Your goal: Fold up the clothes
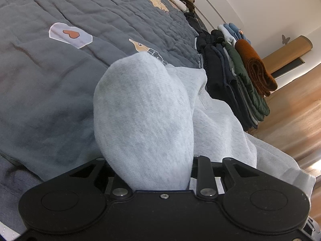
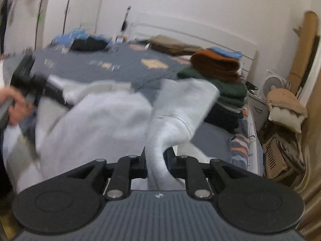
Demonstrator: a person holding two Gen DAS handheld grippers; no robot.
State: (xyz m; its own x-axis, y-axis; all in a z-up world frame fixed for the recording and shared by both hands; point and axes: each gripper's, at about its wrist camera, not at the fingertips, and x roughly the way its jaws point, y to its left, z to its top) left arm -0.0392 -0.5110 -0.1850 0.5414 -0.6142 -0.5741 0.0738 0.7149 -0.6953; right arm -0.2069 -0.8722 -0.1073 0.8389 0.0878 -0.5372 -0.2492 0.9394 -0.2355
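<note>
A light grey sweatshirt (image 1: 144, 108) lies bunched on the dark grey quilt (image 1: 50, 80). My left gripper (image 1: 150, 172) is shut on a thick fold of it, and the cloth bulges up and hides the fingers. In the right wrist view the same sweatshirt (image 2: 96, 120) stretches between both grippers. My right gripper (image 2: 156, 160) is shut on a narrow twisted fold near the cuff or hem. The left gripper (image 2: 50, 88) shows at the left, blurred, held by a hand (image 2: 14, 104).
A stack of folded clothes (image 1: 236, 76) topped by a rust-brown piece (image 2: 216, 64) stands on the bed's right side, close behind the sweatshirt. More clothes (image 2: 86, 42) lie at the far end. A fan (image 2: 270, 84), a cushion (image 2: 284, 104) and wood floor (image 1: 291, 116) are beside the bed.
</note>
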